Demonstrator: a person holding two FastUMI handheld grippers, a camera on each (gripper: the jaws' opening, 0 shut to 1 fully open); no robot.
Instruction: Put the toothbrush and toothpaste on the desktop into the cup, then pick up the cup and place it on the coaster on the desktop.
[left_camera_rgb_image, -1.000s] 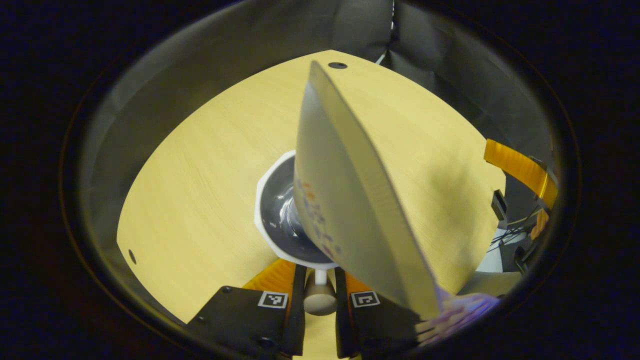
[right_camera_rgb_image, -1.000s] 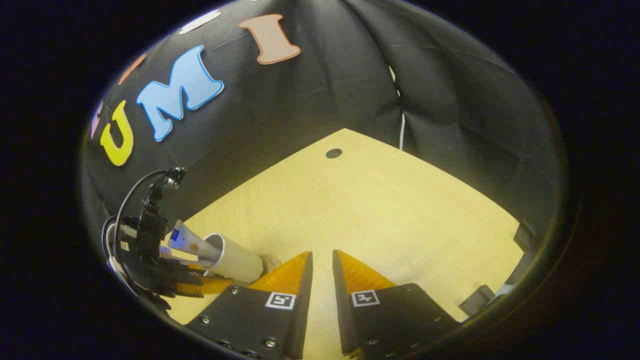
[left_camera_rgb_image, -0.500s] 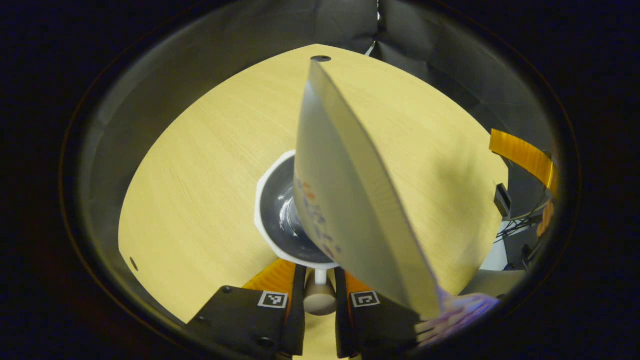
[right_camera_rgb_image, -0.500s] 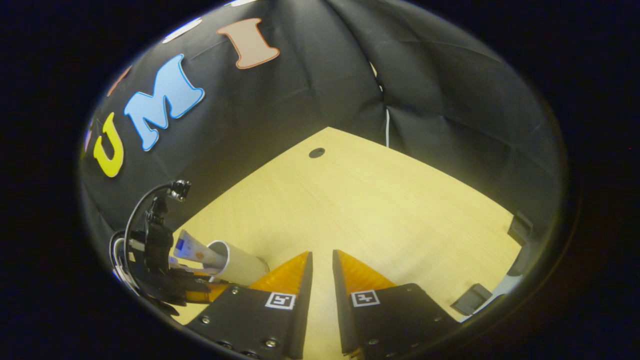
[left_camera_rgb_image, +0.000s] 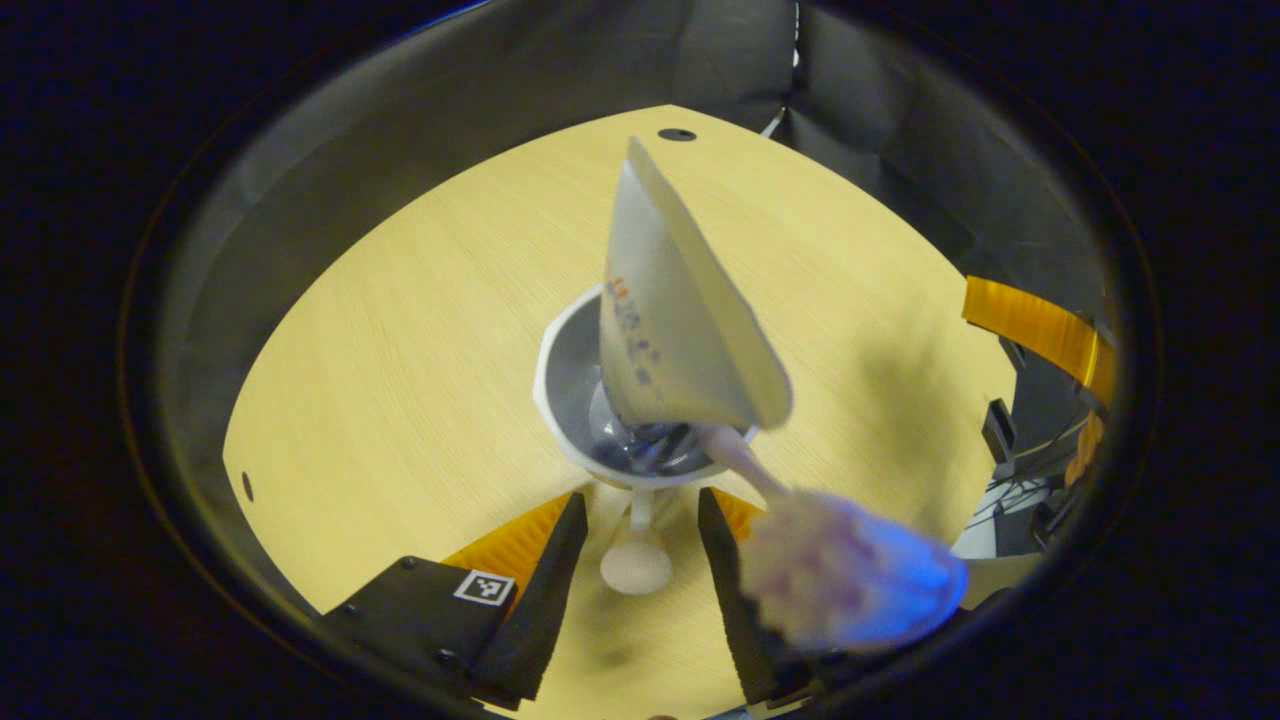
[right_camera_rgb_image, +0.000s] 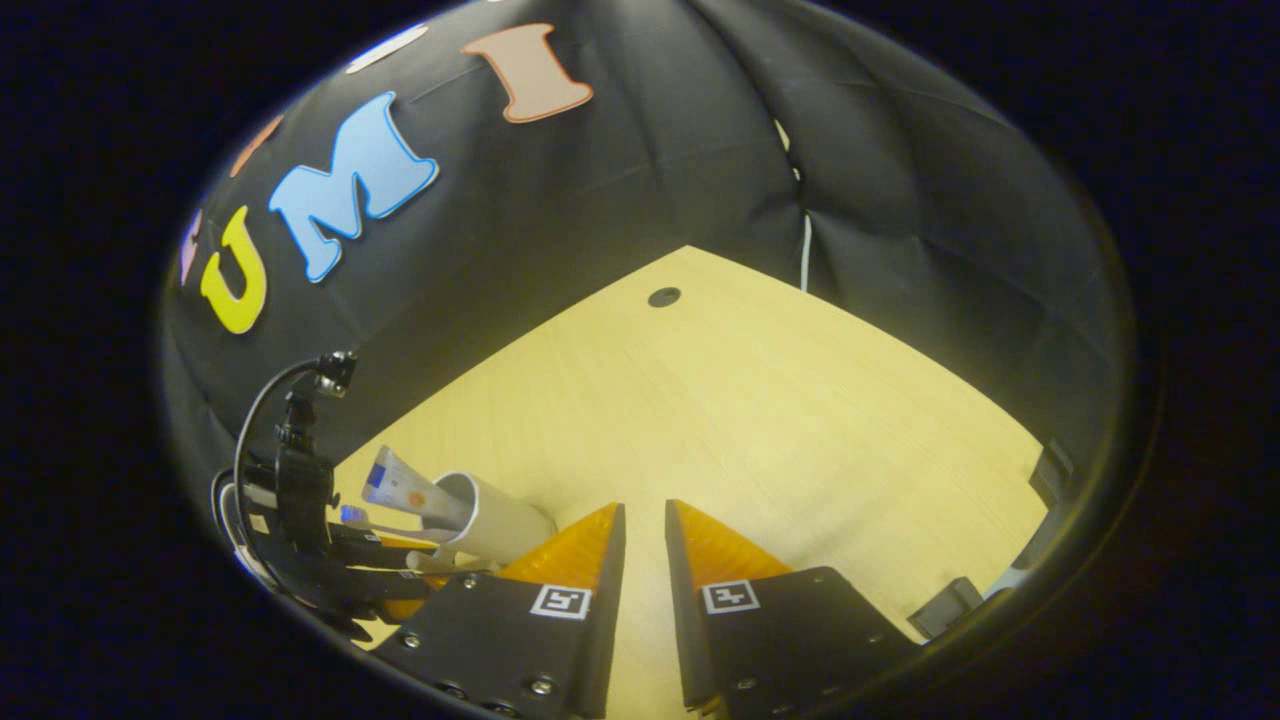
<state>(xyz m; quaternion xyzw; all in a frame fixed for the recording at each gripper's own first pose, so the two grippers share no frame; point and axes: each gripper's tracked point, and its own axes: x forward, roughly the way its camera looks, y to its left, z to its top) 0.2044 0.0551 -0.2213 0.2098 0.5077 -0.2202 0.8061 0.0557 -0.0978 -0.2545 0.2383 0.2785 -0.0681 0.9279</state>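
In the left gripper view, the left gripper (left_camera_rgb_image: 633, 520) stands spread apart, its fingers either side of the white cup's (left_camera_rgb_image: 570, 385) handle without touching it. The cup sits at centre on the wooden desktop (left_camera_rgb_image: 400, 340), holding the toothpaste tube (left_camera_rgb_image: 665, 320), whose small print is unreadable, and a blurred toothbrush (left_camera_rgb_image: 850, 580). In the right gripper view, the right gripper (right_camera_rgb_image: 645, 525) at bottom centre is nearly closed and empty.

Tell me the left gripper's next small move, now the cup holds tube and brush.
Probably back the left gripper straight off the white round cup: its fingers stand open. Go slowly, since the purple-headed toothbrush leans out over one finger, beside the white toothpaste tube.
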